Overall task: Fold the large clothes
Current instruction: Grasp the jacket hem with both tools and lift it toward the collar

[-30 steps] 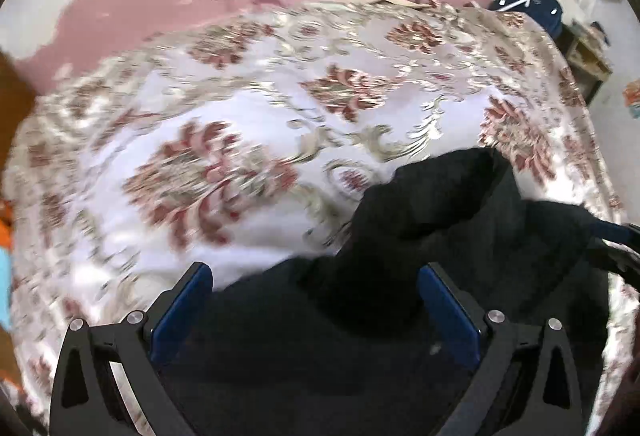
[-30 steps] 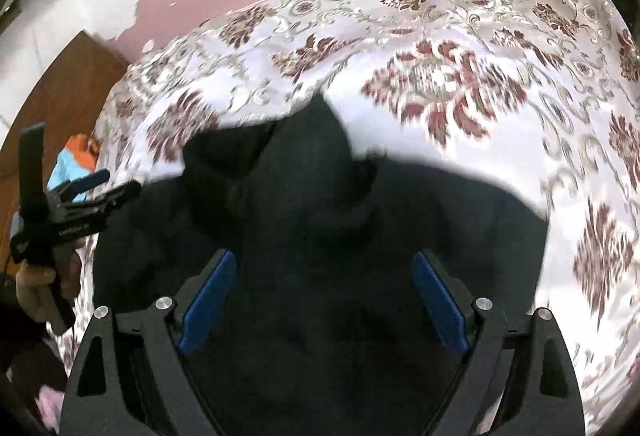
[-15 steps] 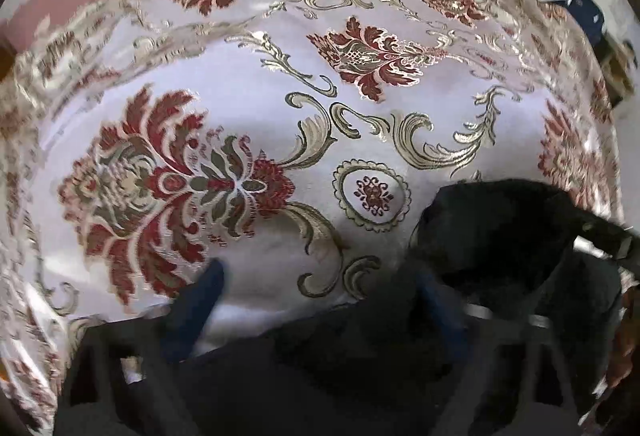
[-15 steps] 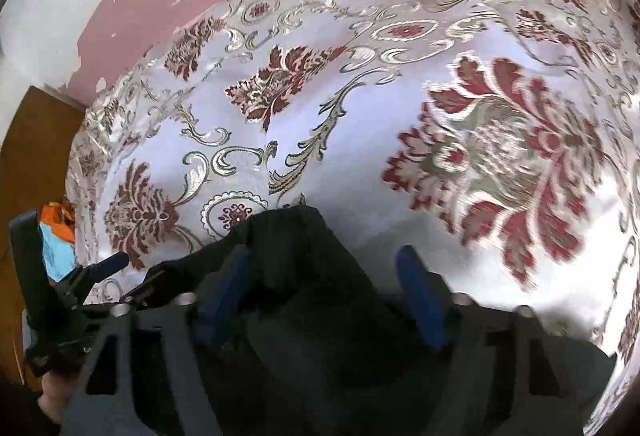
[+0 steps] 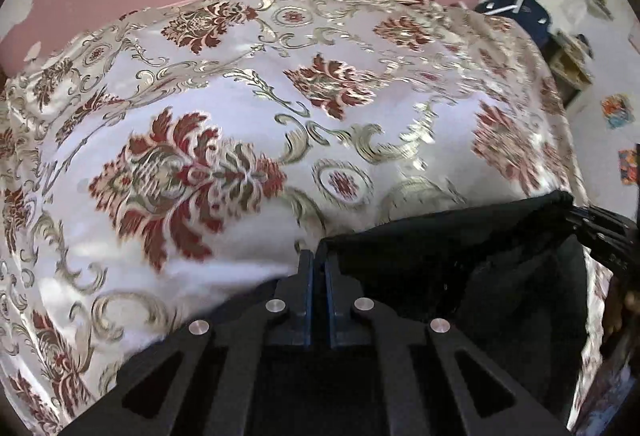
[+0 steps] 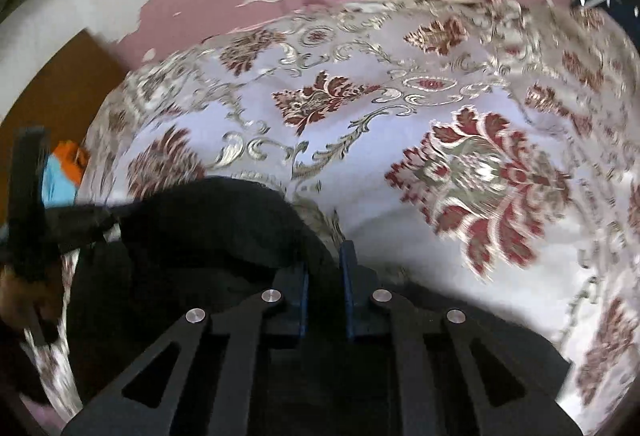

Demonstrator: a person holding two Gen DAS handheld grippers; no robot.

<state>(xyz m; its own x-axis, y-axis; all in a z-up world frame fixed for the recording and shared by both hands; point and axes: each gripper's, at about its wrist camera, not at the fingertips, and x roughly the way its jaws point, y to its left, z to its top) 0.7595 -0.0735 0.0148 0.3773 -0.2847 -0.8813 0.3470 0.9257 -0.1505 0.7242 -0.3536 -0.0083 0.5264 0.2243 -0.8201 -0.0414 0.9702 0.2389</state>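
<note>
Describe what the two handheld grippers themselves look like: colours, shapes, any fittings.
Both match. The left gripper and right gripper are matte black frames with angled linkage arms, triangular cut-outs and round silver pivot pins. Each finger carries a flat blue pad on its inner face. No cables, markings or sleeves are visible.

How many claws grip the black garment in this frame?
2. The left claw pinches the black garment at its left corner; the right claw pinches its right edge. Both have just closed on cloth.
</note>
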